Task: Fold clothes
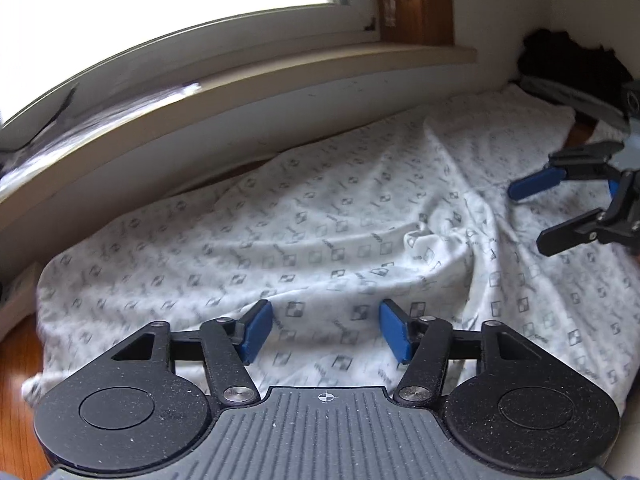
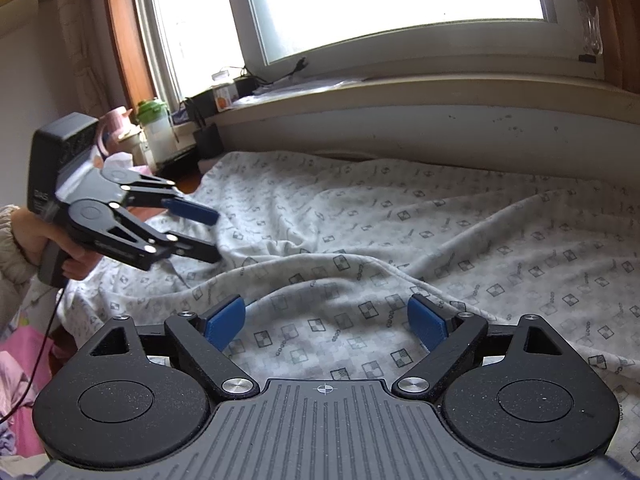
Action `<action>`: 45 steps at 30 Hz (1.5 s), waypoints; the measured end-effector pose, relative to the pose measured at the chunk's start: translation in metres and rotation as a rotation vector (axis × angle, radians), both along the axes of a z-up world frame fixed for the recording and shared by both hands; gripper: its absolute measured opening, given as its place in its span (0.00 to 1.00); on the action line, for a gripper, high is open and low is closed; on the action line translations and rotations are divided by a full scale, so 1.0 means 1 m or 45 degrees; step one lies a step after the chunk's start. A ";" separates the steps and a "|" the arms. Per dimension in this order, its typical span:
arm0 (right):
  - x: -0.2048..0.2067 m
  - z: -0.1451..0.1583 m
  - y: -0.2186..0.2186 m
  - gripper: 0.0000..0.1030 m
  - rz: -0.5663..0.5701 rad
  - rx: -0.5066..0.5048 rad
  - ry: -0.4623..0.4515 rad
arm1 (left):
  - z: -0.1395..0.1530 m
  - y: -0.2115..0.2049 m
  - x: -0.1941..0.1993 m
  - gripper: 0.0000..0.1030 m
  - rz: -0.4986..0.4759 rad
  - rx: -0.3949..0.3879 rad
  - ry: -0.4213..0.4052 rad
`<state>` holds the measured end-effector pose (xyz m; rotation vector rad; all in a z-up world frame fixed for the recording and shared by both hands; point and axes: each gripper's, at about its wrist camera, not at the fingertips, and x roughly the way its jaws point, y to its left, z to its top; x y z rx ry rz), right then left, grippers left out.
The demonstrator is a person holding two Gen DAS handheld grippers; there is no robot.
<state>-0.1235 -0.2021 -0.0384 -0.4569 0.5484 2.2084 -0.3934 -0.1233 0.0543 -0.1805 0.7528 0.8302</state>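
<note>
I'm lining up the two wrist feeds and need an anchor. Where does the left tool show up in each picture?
Left wrist view: the left tool fills the bottom centre, blue pads open over the white patterned garment.
Right wrist view: the left tool is at the left edge, held in a hand, pads open above the same garment.
Shared landmark: the window sill behind the garment, also along the top of the right wrist view.

Window (image 2: 400, 0) with pale sill (image 2: 440, 92) above a white wall (image 2: 440, 136). On the sill's left end: a green-lidded jar (image 2: 154, 132), a pink cup (image 2: 118, 118), a small box (image 2: 222, 96), dark cables (image 2: 296, 68). Wooden frame (image 1: 436, 0) at right; black fabric (image 1: 568, 64) in the corner.
</note>
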 end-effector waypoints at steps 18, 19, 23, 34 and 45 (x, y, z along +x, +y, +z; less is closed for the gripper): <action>0.002 -0.001 -0.001 0.86 -0.006 -0.004 0.018 | 0.009 0.010 0.000 0.53 0.016 0.044 -0.032; 0.002 -0.001 0.000 0.86 -0.002 -0.007 0.018 | 0.008 0.009 0.001 0.54 0.006 0.041 -0.010; 0.001 -0.001 0.000 0.86 -0.002 -0.009 0.020 | 0.001 0.012 0.005 0.65 -0.053 0.018 0.044; 0.003 -0.001 -0.002 0.86 -0.012 -0.003 0.024 | 0.007 0.025 0.007 0.02 -0.007 0.033 -0.024; 0.000 0.010 -0.006 0.84 -0.066 0.116 -0.062 | 0.000 0.029 -0.005 0.51 0.247 0.106 -0.029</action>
